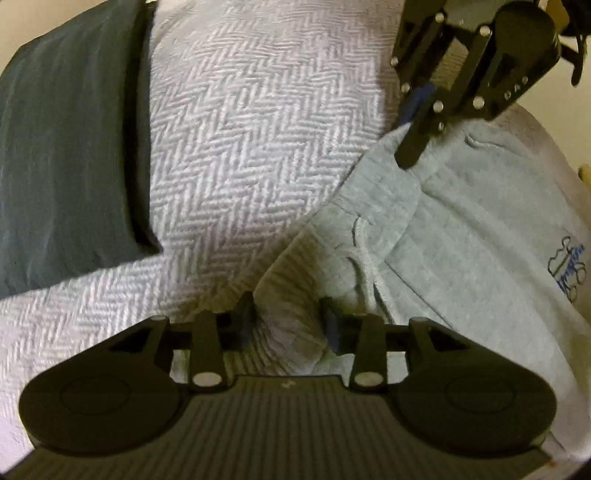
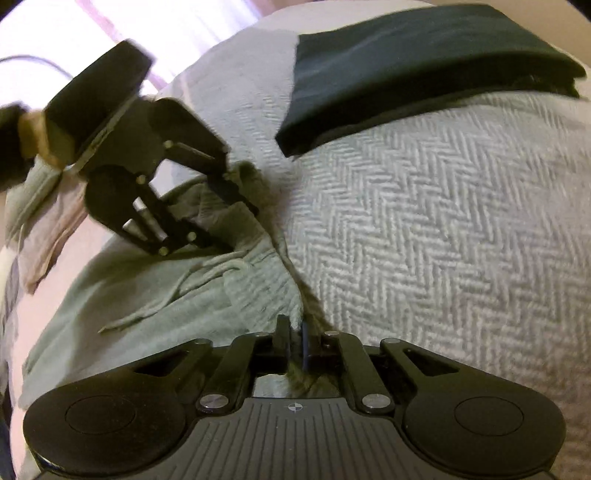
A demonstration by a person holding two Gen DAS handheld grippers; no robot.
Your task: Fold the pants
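We see grey pants [image 1: 461, 229] lying on a white herringbone blanket [image 1: 240, 147]. Our left gripper [image 1: 288, 321] straddles the waistband, fingers apart; our right gripper [image 2: 295, 339] pinches the waistband edge. A folded dark cloth [image 2: 424, 62] lies beyond both.

A white bed cover [image 1: 240, 147] with a zigzag weave fills most of both views. A dark folded cloth [image 2: 424, 62] lies on it at twelve o'clock. Bright pinkish light [image 2: 166, 22] glows at eleven o'clock.
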